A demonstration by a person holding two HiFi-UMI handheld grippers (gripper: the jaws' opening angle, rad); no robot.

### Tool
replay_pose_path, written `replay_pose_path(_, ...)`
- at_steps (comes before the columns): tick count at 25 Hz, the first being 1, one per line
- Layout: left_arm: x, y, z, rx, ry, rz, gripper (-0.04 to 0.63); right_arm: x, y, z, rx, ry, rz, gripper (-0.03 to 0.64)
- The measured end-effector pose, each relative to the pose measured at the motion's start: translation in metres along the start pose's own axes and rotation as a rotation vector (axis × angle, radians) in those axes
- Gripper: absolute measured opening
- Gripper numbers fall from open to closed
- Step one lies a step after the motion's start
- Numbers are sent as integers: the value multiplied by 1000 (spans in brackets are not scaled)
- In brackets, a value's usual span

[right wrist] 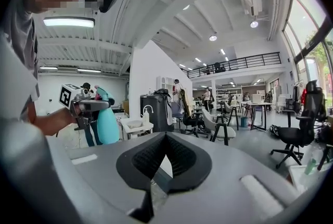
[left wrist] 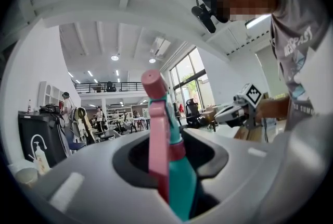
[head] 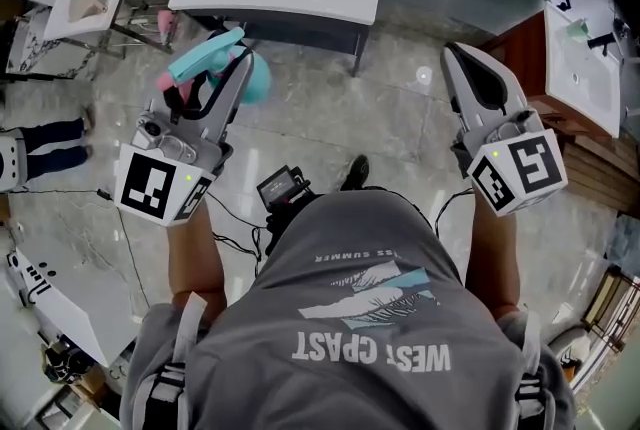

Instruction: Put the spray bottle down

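Left tool [head: 236,66]: clamped on the spray bottle [left wrist: 179,171], jaws nearly together at the narrow neck just under the pink trigger [left wrist: 157,134], the teal body hanging beyond the jaws. Location of bottle: in the air, over the floor [head: 400,118], just short of the near left corner of the white washbasin [head: 340,0], touching nothing but my jaws. Right tool [head: 456,58]: jaws together, nothing between them, held off the washbasin's near right corner, well apart from the bottle. Handling, as I judge it: stiff moulded plastic, light unless well filled (fill level not readable), smooth rounded belly likely to slip, trigger head the weaker part; the neck is the sound place to hold, and the flat base wants to meet a surface squarely or it may tip. Edges: the washbasin's front rim is the nearest flat ledge, with its sunken bowl behind, so only the rim band offers level footing. Open room: bare floor between me and the washbasin; to its right, a second basin on a wooden cabinet [head: 580,78]; to its left, a person's legs [head: 45,148]; cables [head: 235,218] trail on the floor on my side of it.
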State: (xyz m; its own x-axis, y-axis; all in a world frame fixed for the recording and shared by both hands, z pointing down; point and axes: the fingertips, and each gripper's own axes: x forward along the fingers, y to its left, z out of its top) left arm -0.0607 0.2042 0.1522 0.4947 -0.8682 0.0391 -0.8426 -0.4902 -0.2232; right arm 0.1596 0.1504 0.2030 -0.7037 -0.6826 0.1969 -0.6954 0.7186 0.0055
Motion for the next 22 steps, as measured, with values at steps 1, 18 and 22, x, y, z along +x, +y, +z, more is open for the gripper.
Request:
replay_pose_path(1, 7, -2, 1, 4, 1, 2, 138, 1, -7, -1, 4, -4, 2, 2)
replay_pose_path(18, 87, 8, -14, -11, -1, -96, 138, 13, -62, -28, 63, 30, -92, 2)
replay_pose_path(22, 112, 27, -19, -27, -24, -164, 138, 23, -71, -24, 74, 43, -166, 2)
